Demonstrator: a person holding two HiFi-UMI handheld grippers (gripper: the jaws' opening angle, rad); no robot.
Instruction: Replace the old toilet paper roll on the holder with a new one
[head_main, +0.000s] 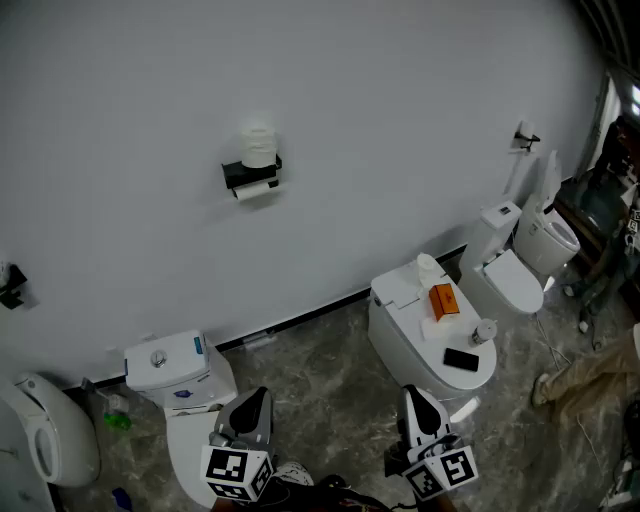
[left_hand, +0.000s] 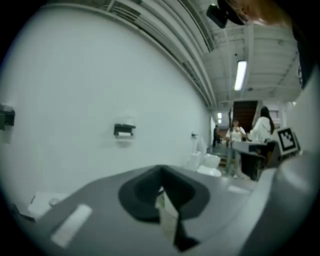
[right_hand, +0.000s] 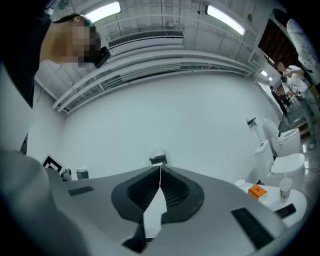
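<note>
A black toilet paper holder (head_main: 250, 176) is fixed to the white wall, with a white roll (head_main: 258, 146) standing on top and a nearly spent roll (head_main: 257, 191) hanging below. The holder also shows small in the left gripper view (left_hand: 124, 130) and in the right gripper view (right_hand: 158, 160). My left gripper (head_main: 255, 396) and right gripper (head_main: 413, 393) are low in the head view, far from the wall, both shut and empty. Their jaws meet in the left gripper view (left_hand: 161, 172) and the right gripper view (right_hand: 159, 170). Another white roll (head_main: 428, 268) stands on a toilet lid.
A white toilet (head_main: 175, 380) stands just beyond my left gripper. A closed toilet (head_main: 395, 330) at right carries an orange box (head_main: 443, 300), a black phone (head_main: 461, 359) and a small roll (head_main: 484, 330). Further toilets (head_main: 520, 270) stand at far right. People stand in the distance (left_hand: 235, 135).
</note>
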